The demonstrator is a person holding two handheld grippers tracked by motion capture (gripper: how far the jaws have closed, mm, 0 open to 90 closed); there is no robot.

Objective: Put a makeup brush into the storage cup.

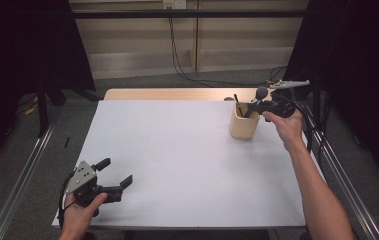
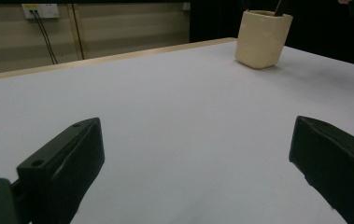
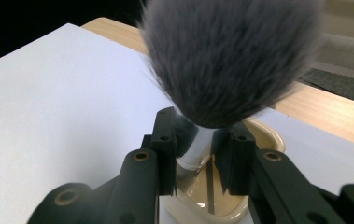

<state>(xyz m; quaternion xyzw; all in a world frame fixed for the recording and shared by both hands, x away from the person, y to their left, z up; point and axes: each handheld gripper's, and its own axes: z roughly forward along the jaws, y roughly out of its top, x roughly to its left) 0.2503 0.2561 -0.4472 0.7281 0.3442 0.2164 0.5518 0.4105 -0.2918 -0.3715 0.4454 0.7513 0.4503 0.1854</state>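
Note:
A makeup brush with a fluffy grey head (image 3: 230, 56) stands upright between the jaws of my right gripper (image 3: 198, 144), which is shut on its silver ferrule. In the high view this gripper (image 1: 259, 106) hovers at the far right, with the brush head (image 1: 262, 92) just above the beige cup (image 1: 243, 126). The cup's rim (image 3: 268, 133) lies directly under the jaws, and a thin black stick (image 1: 237, 105) leans inside it. At the near left corner my left gripper (image 1: 118, 170) rests low over the table, open, with nothing between its jaws (image 2: 195, 140). The cup (image 2: 262, 39) stands far off across the table.
A white sheet (image 1: 177, 160) covers the table, with a strip of wood (image 1: 177, 94) showing along the far edge. Metal rails (image 1: 22, 180) run down both sides. Cables (image 1: 187, 70) trail on the floor behind the table.

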